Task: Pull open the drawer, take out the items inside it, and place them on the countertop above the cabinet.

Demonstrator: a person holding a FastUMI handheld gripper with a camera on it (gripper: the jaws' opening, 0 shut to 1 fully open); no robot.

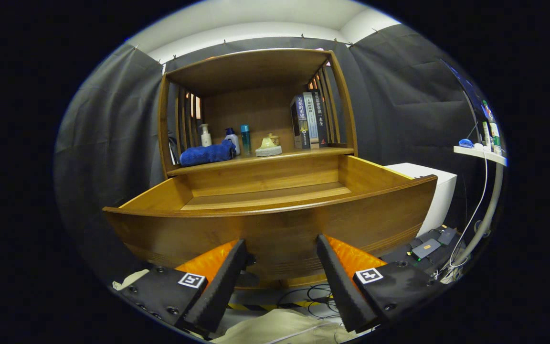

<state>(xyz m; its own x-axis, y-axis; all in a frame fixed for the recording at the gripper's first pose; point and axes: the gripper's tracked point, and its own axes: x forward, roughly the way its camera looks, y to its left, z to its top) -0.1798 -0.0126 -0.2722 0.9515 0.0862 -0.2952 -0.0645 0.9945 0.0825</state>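
Drawer [275,191] stands pulled open just ahead of and above the released, empty gripper [282,267]; its visible floor looks bare.

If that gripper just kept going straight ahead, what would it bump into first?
Most likely the drawer front: it stands right ahead of the open gripper, whose fingers are spread and hold nothing. How near it is I can't tell.

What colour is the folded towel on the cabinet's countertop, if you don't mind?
Blue. The towel shows best in the gripper view, beyond the open gripper.
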